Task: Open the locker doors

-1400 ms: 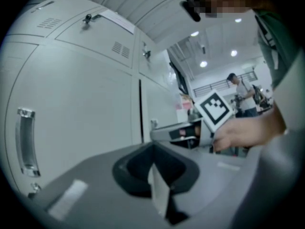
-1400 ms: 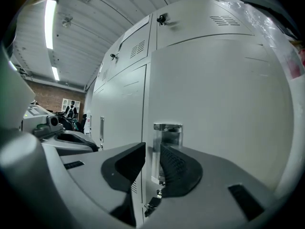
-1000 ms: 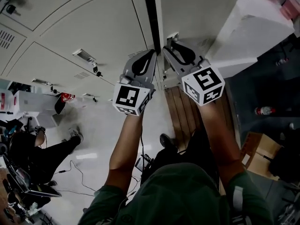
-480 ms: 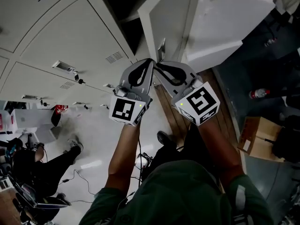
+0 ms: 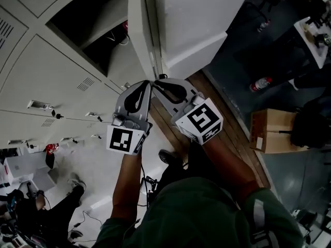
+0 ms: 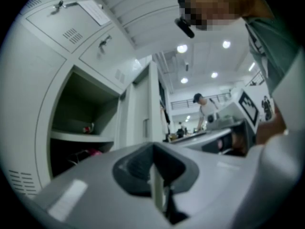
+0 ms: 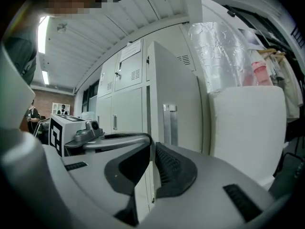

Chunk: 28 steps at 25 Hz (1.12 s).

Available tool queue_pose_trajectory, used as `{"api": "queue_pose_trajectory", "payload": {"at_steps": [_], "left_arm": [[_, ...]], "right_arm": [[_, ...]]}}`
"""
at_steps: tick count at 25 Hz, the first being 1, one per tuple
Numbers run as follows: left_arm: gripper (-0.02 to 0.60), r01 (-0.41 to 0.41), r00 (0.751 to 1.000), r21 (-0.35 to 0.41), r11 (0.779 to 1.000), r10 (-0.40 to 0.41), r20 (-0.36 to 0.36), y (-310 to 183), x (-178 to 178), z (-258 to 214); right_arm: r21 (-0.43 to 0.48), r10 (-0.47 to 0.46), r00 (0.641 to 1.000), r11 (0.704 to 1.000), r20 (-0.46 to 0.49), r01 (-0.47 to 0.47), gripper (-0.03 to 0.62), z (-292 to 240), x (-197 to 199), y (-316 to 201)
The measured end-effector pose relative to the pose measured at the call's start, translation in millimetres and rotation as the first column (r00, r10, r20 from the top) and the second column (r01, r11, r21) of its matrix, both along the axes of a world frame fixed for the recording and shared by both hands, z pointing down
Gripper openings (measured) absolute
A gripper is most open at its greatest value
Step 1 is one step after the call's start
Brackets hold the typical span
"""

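Left gripper [image 5: 145,83] and right gripper [image 5: 157,82] meet at the edge of the open door [image 5: 137,30], both jaws pinched narrow on it, beside the dark locker [image 5: 90,22].

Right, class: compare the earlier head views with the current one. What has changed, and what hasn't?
The locker door has swung from barely ajar to wide open, pulled towards the person, exposing the dark compartment. The left gripper and right gripper stay shut on its edge; neighbouring doors stay closed.
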State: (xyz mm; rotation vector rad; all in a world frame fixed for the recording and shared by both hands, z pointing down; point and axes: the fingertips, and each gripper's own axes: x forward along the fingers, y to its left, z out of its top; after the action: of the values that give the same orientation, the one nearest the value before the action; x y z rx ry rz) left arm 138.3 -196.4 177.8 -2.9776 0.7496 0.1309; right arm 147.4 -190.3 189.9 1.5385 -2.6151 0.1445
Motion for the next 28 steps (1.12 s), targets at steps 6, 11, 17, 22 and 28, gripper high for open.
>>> {"api": "queue_pose_trajectory", "payload": {"at_steps": [6,11,17,22,28], "left_arm": [[-0.006,-0.065,0.997,-0.004,0.998,0.065,0.036,13,42,11],[-0.006,-0.132,0.99,-0.016,0.991,0.132,0.049,27,86,12],[-0.006,-0.171,0.984,0.003,0.985,0.171,0.053,31,127,9],[-0.006,-0.133,0.99,-0.009,0.991,0.133,0.05,26,107,17],[-0.006,0.04,0.996,-0.061,0.997,-0.034,0.086,-8,26,54]], "right_arm": [[-0.024,0.089,0.996,0.996,0.0,-0.089,0.035,7,42,14],[-0.03,0.15,0.989,0.988,-0.003,-0.15,0.035,3,80,36],[-0.045,0.2,0.98,0.979,0.002,-0.2,0.036,7,112,48],[-0.059,0.164,0.986,0.985,0.013,-0.163,0.035,21,98,38],[-0.09,0.045,0.999,0.995,0.026,-0.042,0.036,56,43,4]]}}
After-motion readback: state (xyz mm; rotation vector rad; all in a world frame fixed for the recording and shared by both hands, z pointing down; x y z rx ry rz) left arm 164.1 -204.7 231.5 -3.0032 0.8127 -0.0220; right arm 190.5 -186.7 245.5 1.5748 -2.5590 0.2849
